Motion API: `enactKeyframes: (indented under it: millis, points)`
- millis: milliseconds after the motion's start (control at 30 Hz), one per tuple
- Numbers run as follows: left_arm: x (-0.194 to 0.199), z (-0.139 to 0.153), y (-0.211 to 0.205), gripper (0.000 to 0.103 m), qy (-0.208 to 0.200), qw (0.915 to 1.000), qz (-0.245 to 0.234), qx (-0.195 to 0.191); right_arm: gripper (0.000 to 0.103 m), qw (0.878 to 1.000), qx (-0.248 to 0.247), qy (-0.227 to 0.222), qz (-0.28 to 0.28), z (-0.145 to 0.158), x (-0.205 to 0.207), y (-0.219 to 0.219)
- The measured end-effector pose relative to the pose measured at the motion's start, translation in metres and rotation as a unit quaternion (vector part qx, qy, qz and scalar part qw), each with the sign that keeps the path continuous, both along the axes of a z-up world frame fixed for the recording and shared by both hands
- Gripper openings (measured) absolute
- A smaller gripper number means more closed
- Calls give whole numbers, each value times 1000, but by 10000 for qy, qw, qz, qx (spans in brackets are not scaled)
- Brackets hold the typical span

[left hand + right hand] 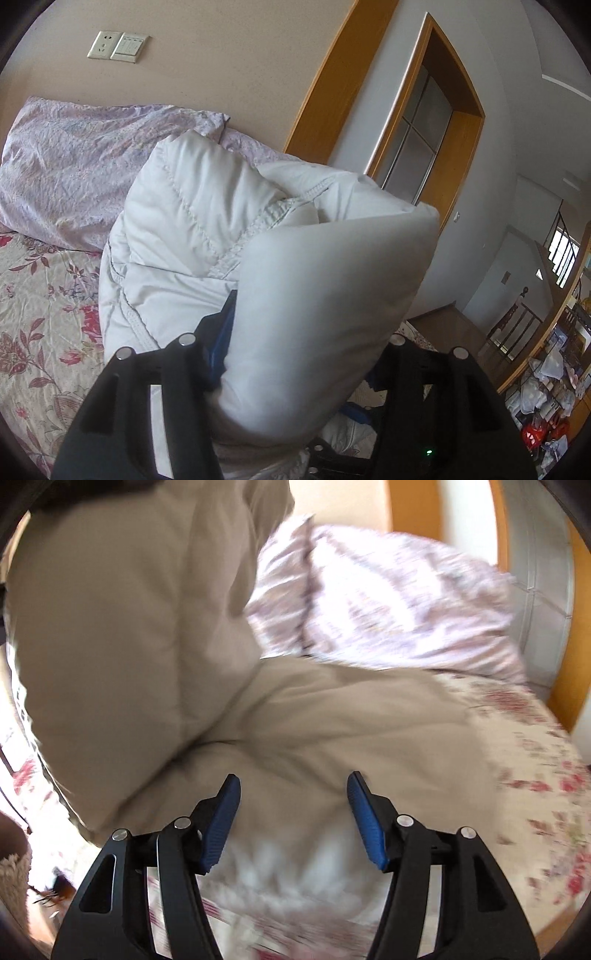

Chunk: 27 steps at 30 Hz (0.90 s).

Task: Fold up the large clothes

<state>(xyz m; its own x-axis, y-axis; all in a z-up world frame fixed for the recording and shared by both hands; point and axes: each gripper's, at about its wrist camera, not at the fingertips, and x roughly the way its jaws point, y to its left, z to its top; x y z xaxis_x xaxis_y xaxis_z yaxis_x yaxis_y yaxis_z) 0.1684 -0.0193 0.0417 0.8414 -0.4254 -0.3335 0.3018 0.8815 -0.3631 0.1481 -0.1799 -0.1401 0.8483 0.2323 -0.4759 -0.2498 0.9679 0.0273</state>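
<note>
1. Our left gripper [295,354] clasps a thick fold of the white padded jacket [207,236], lifted above the floral bedsheet [40,295].
2. Our right gripper [293,819] gapes, nothing between its blue pads [369,830], over the jacket on the bed.
3. We read no writing anywhere.

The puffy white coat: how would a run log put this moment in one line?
left tongs: gripping puffy white coat | right tongs: open, empty | bed: under coat
</note>
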Motion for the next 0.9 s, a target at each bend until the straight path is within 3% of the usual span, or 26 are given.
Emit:
enactKeyframes:
  millis: [167,333,667,900]
  points:
    - [15,-13,-33,56,222,9994,-237,112,61,9987,153,140,-463,-10,2,-43]
    - [24,-32,-70,56,458,9972,-497,307,61,9980,176,184,-584,-18,-2,-60]
    - [42,-67,-140,59,843,9880,-955,876,61,9955,701,299,-572,-36,-8,-86]
    - [68,-81,-149,62,1180,9849,-1042,718,61,9932,1005,296,-502,-44,-12,-93]
